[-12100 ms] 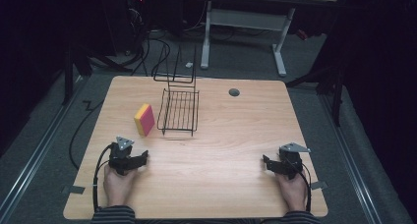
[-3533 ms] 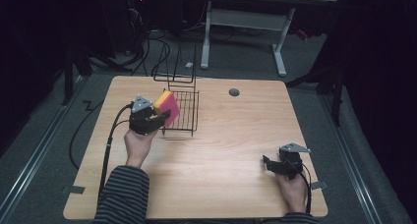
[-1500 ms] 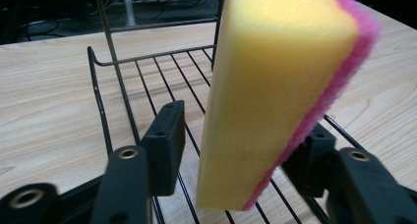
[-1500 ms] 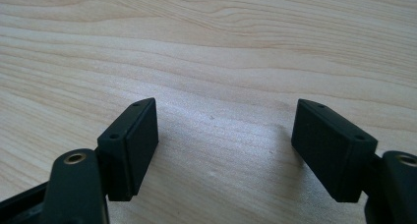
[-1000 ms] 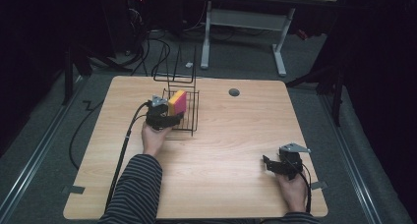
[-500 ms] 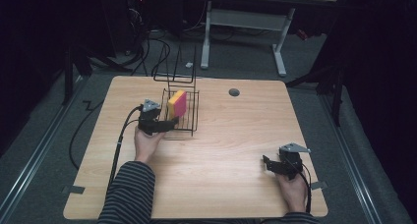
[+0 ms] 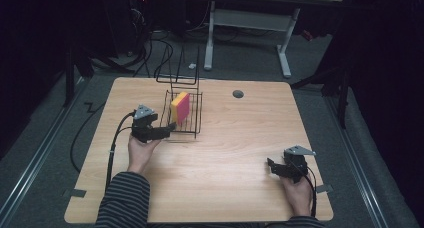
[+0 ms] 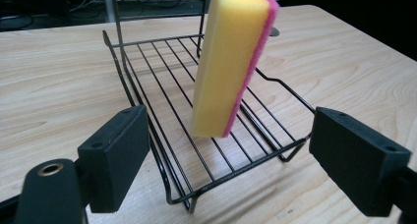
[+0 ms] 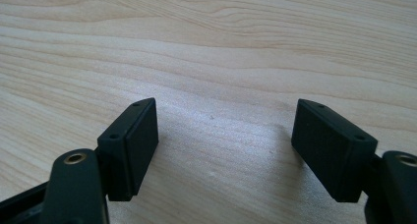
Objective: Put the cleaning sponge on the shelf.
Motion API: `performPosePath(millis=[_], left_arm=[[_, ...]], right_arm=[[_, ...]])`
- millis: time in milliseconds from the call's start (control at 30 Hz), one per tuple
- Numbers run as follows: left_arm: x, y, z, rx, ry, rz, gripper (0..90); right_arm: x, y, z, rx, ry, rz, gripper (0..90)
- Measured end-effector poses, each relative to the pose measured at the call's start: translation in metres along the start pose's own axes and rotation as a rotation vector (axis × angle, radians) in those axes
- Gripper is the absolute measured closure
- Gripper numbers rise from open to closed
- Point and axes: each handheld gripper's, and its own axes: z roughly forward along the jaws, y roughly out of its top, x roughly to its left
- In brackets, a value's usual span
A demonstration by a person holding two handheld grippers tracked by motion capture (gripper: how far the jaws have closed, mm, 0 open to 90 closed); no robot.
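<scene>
Your sponge [image 8: 231, 62] is in the wire rack [image 8: 162, 86], standing on one narrow edge on the rack's floor wires, yellow foam face toward your left gripper [image 8: 231, 167] and the pink scouring layer on its far side. It leans a little and nothing props it, so I judge the placing step as good as done and the release step as the one in hand.

Your left gripper sits at the rack's near end, its jaws spread wide, wider than the sponge is thick, and they grip nothing. In the left gripper view both black pads stand apart from the sponge, one on each side of the rack's front rim; whether the lower edges of the pads brush the rim wire I cannot tell. In the high view the gripper [image 7: 150, 128] lies just beside the rack [image 7: 192, 130] on the side toward you, with the sponge [image 7: 180, 107] upright inside it.

What the next move calls for, in my judgement: draw the left gripper straight back from the rack, keeping the jaws apart and level so neither pad catches the rim wire and jolts the sponge over.

Your right gripper [image 7: 285, 168] rests on the wooden table [image 7: 240, 138], well apart from the rack, near the table's edge on your side. Its jaws are also wide apart, with bare wood between them in the right gripper view [image 9: 223, 150].
</scene>
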Motion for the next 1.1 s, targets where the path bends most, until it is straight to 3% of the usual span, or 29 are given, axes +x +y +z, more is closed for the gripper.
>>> performPosePath(millis=[467,1100], left_arm=[[-0.008,0.002,-0.016,-0.017,0.012,0.030,16.6],[-0.001,-0.010,-0.047,-0.071,0.025,-0.014,17.1]], right_arm=[[0.000,0.000,0.000,0.000,0.000,-0.002,26.0],[0.000,0.000,0.000,0.000,0.001,-0.001,26.0]])
